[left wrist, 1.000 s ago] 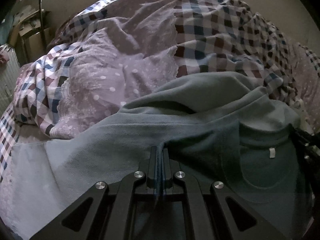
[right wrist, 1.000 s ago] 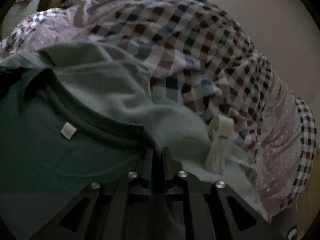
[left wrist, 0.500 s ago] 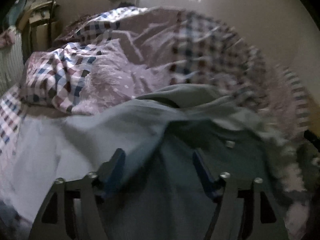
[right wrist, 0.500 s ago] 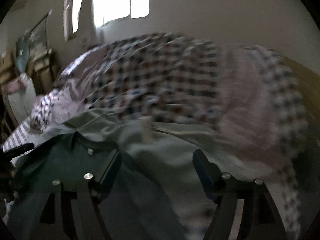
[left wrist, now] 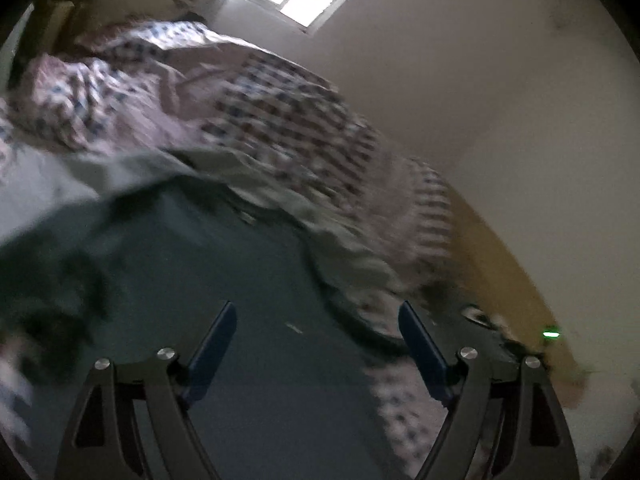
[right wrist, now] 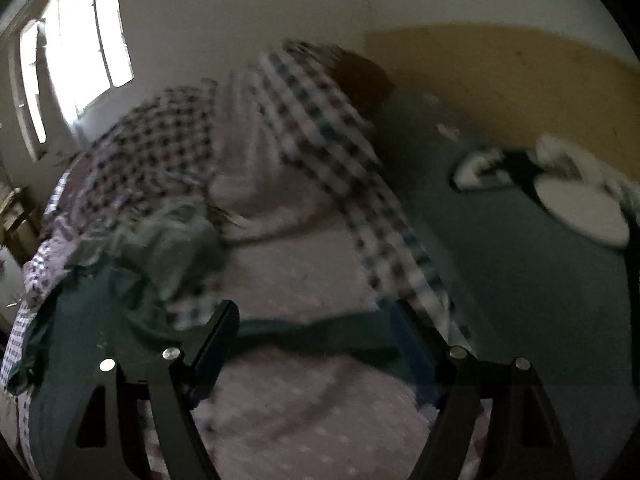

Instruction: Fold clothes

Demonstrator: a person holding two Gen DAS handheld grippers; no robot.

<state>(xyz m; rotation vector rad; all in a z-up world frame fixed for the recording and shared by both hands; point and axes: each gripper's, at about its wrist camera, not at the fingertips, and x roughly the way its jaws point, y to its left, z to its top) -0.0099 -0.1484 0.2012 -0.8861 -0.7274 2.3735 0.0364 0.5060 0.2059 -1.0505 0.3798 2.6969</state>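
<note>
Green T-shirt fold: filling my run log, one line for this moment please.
left gripper: open | right gripper: open | green T-shirt: released, on bed | frames blurred

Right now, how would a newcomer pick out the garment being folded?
Find the bed heaped with the pink-and-checked quilt. In front of that heap lies the dark teal shirt, spread flat ahead of the left gripper. It is the only plain, dark cloth there; its neighbours are checked or dotted pink.

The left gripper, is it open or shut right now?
Open. The left gripper has its two blue fingers spread wide apart, with the dark green shirt lying between and below them, ungripped.
</note>
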